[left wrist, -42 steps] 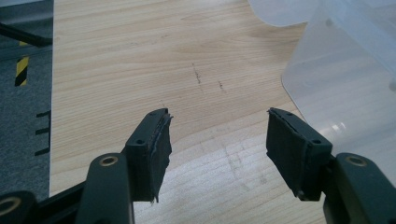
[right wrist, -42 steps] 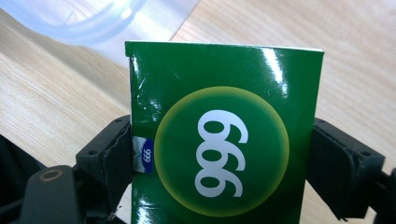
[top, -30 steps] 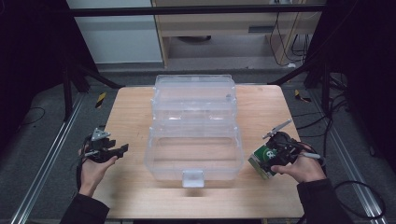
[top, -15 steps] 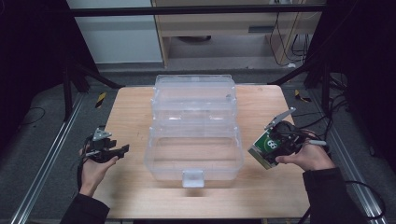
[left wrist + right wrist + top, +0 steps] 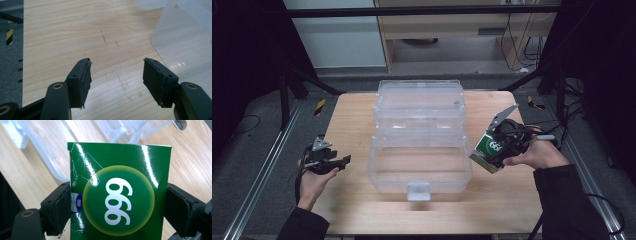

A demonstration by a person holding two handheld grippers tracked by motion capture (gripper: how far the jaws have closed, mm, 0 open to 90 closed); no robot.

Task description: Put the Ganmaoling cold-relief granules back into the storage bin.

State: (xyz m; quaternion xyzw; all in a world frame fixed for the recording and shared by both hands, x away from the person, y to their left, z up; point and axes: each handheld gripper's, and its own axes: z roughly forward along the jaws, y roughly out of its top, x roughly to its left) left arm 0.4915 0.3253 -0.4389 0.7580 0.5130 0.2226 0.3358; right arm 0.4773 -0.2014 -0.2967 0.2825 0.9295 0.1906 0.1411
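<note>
on the left, left gripper (image 5: 343, 160) resting low on the wooden table (image 5: 357, 115), jaws wide apart, nothing between them, probably just waiting. in the middle, a clear plastic box (image 5: 419, 135) with its lid up, ready to be filled. on the right, right gripper (image 5: 492, 150) squeezing a green box (image 5: 488, 151) by both sides, tipped up off the table just beside the clear box's right wall, likely for dropping in. white "999" printed on it, plus a small blue "999" tag (image 5: 78, 204).

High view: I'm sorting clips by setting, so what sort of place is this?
Probably a lab or workshop recording bay: a bare wooden table on a grey floor, metal rails beside it, loose cables by a cabinet behind. A clear plastic box stands on the table.
</note>
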